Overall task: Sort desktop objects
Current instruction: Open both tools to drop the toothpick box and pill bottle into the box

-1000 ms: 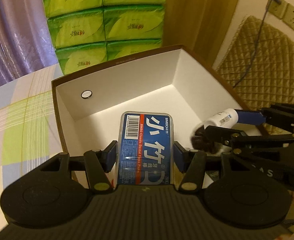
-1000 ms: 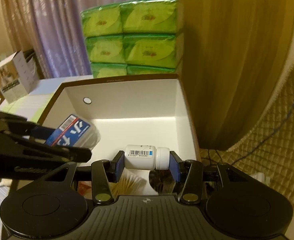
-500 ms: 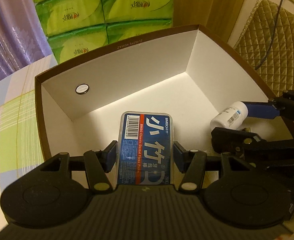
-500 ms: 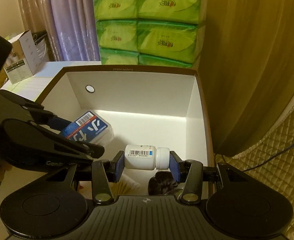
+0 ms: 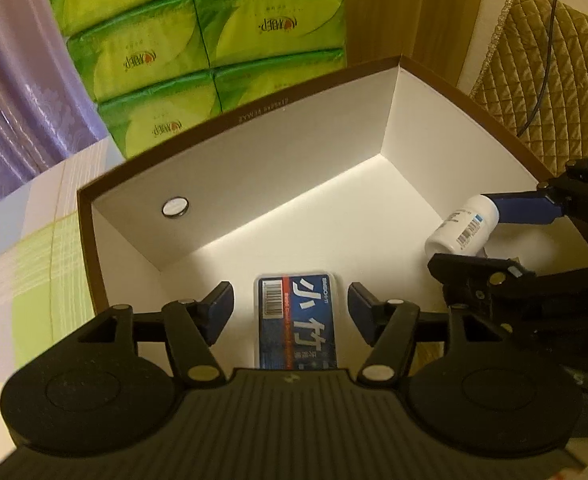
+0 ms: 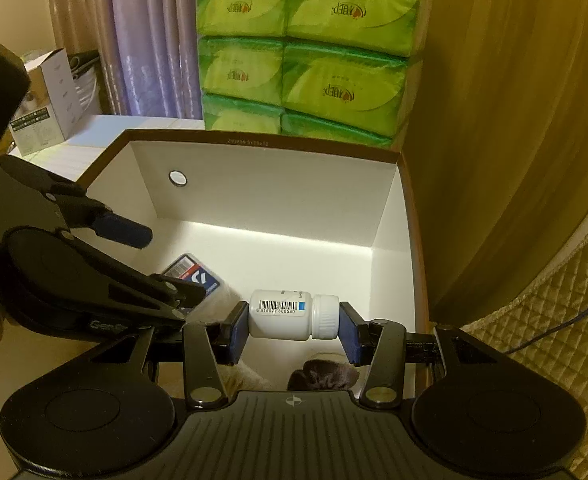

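A brown-rimmed box [image 5: 250, 116] [image 6: 262, 143] with a white inside stands on the table. On its floor lies a blue dental floss case [image 5: 297, 320] [image 6: 192, 276]. My left gripper [image 5: 290, 308] hangs open over that case, fingers apart on either side, not touching it. My right gripper [image 6: 294, 316] is shut on a white pill bottle [image 6: 290, 314] [image 5: 461, 230], held sideways above the box's right part. A dark fuzzy item [image 6: 321, 376] and a pale item lie in the box below the bottle.
A stack of green tissue packs [image 5: 210, 48] [image 6: 309, 48] stands right behind the box. A checked tablecloth [image 5: 26, 248] lies to the left. A quilted chair back [image 5: 541, 68] and curtain are at the right. A white carton [image 6: 50, 100] sits far left.
My left gripper has opened and the floss case has dropped from its fingers onto the box floor. The right gripper still holds the bottle and has moved further over the box.
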Motion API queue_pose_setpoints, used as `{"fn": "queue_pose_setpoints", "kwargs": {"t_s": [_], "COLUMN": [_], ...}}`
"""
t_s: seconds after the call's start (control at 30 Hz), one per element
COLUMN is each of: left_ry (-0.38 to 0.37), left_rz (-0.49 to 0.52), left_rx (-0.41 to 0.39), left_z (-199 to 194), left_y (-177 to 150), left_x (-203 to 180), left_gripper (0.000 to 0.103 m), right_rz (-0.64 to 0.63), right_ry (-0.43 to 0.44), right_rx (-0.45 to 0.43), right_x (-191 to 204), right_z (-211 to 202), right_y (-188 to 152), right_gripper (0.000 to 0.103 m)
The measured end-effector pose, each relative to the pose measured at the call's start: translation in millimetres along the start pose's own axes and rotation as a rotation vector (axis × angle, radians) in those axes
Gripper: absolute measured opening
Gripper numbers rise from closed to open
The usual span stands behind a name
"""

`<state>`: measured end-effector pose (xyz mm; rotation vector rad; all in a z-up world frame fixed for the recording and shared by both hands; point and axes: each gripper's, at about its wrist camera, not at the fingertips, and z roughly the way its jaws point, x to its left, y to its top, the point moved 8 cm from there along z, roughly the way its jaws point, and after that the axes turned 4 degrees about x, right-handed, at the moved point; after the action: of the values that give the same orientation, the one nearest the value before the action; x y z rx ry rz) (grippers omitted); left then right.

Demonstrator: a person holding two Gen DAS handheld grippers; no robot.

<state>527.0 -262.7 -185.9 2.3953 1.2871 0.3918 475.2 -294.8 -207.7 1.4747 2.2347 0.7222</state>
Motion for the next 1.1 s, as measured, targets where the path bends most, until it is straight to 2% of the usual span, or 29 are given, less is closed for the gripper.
{"fn": "queue_pose_setpoints", "kwargs": {"t_s": [0.2, 0.37, 0.5, 0.6, 0.67, 0.73, 0.8, 0.93, 1.1], "left_ry": [0.005, 0.027, 0.030, 0.015, 0.011, 0.012, 0.003, -0.007, 0.003], "left_rz": [0.005, 0.012, 0.000, -0.007, -0.007, -0.009, -0.021, -0.030, -0.049], "left_rx": [-0.011, -0.031, -0.039, -0.042, -0.049, -0.062, -0.069, -0.083, -0.105], "left_z": [-4, -11, -15, -21, -27, -34, -43, -60, -82], "left_y": [2, 5, 4, 0, -3, -7, -10, -20, -35], "left_x": [3, 7, 12, 13, 13, 14, 15, 13, 10], "left_gripper": [0.058, 0.063, 0.063, 0.064, 0.066, 0.073, 0.075, 0.081, 0.084], "right_rz": [-0.008, 0.000, -0.001, 0.016, 0.023, 0.023, 0.016, 0.032, 0.083], "right_ry": [-0.007, -0.016, -0.038, -0.017, -0.012, -0.005, 0.002, 0.015, 0.011], "right_rx": [-0.016, -0.048, -0.073, -0.076, -0.083, -0.091, -0.096, -0.091, -0.058], "right_x": [-1, -1, -1, 1, 3, 5, 9, 15, 17], "right_z": [3, 3, 0, -7, -15, -25, -35, -51, -64], "right_y": [3, 6, 6, 4, 3, 1, -1, -8, -22], "right_gripper": [0.044, 0.046, 0.066, 0.071, 0.078, 0.091, 0.099, 0.101, 0.101]}}
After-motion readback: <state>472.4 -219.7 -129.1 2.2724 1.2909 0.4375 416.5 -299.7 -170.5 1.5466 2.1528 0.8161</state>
